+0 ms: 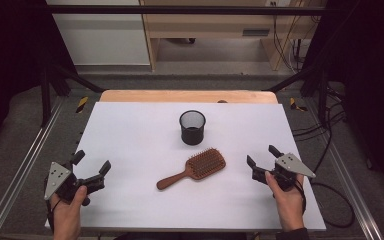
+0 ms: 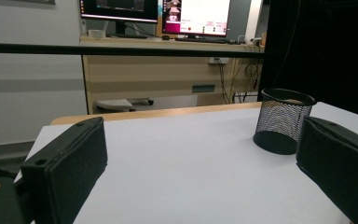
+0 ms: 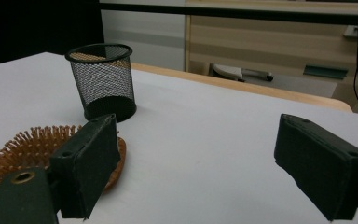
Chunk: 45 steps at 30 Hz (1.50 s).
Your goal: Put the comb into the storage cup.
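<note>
- No grasp has begun: the left hand-held gripper hangs near the surface's front left corner, the right hand-held gripper near its front right, both clear of everything.
- Both are released, jaws spread wide with nothing between them; the gripper views show the same gap over bare white surface.
- The wooden paddle hairbrush lies flat near the middle, bristles up, head toward the right hand-held gripper, handle pointing to the front left.
- The black mesh cup stands upright just behind the hairbrush, apart from it, and looks empty.
- Likely job: put the hairbrush into the mesh cup.
- The right hand-held gripper is the nearer one; in its own view the hairbrush sits just beyond its left jaw.
- The next move probably calls for reaching in, closing on the handle or neck, then tipping the hairbrush upright over the cup's rim.
- Count: one hairbrush, one mesh cup, two hand-held grippers.
</note>
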Each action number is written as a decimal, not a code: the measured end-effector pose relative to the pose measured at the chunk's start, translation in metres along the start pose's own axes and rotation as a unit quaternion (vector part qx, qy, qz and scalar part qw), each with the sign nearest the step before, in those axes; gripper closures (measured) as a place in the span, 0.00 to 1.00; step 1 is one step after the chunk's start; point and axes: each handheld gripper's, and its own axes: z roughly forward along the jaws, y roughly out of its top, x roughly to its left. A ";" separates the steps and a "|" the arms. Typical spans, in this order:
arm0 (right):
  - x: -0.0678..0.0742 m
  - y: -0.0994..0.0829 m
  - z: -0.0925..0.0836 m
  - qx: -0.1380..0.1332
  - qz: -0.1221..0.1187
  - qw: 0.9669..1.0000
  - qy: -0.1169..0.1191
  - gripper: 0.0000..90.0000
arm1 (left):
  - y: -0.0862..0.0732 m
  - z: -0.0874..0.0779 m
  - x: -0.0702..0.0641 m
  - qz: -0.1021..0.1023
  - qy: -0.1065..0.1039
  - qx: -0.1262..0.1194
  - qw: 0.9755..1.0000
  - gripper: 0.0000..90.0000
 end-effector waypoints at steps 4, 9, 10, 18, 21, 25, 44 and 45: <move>-0.001 0.000 0.002 0.017 0.019 1.000 0.000 0.12 | 0.000 0.000 -0.001 0.001 0.005 0.004 1.000 0.03; 0.004 0.001 0.003 0.033 0.019 0.999 -0.002 0.17 | -0.001 0.001 -0.002 0.001 0.006 0.011 1.000 0.03; 0.005 0.001 0.003 0.037 0.020 0.999 -0.004 0.20 | -0.001 0.001 -0.003 0.000 0.006 0.013 1.000 0.03; 0.014 -0.001 0.016 0.085 0.012 0.996 0.025 0.81 | -0.001 0.003 -0.007 0.010 0.004 0.019 1.000 0.04; 0.017 -0.001 0.022 0.101 0.009 0.994 0.026 0.90 | -0.001 0.003 -0.007 0.011 0.005 0.021 1.000 0.04; 0.020 -0.004 0.033 0.137 0.005 0.990 0.030 1.00 | -0.002 0.004 -0.007 0.009 0.004 0.024 1.000 0.04; 0.041 -0.003 0.088 0.211 -0.010 0.976 0.045 1.00 | -0.001 0.003 -0.011 0.008 -0.006 0.029 1.000 0.04; 0.041 -0.003 0.088 0.211 -0.010 0.976 0.045 1.00 | -0.001 0.003 -0.012 0.010 -0.007 0.030 0.999 0.04</move>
